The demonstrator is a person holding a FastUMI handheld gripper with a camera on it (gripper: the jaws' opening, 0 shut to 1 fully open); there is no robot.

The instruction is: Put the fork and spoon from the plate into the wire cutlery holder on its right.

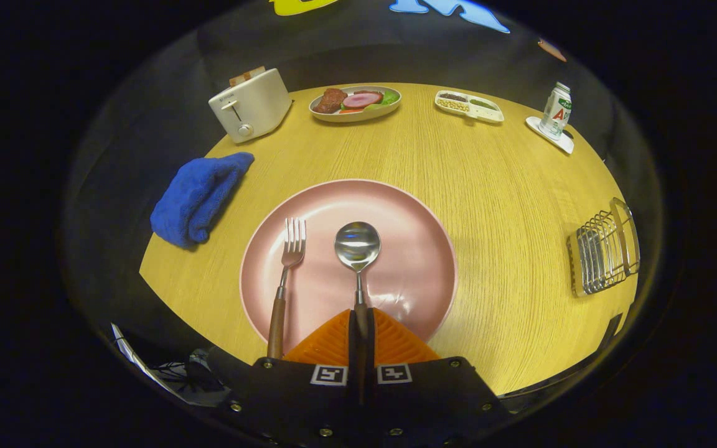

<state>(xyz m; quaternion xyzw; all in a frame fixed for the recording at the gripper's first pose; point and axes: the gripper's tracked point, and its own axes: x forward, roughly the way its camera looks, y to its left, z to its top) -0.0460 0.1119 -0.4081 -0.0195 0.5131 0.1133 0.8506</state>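
Note:
A pink plate (408, 224) lies on the wooden table just ahead of my fingers. On it rest a fork (290, 255) and a spoon (357, 246), both with metal heads pointing away and brown wooden handles. The fork lies left of the spoon. My gripper (361, 323) is shut on the spoon's handle, which runs down the narrow gap between both fingers. The spoon's bowl still rests on the plate. The wire cutlery holder (604, 249) stands far to the right of the plate, near the table's edge.
A blue cloth (200, 196) lies left of the plate. At the far side stand a white toaster (251, 104), a dish of food (355, 102), a small divided tray (469, 106) and a bottle (556, 111) on a coaster. Bare wood lies between plate and holder.

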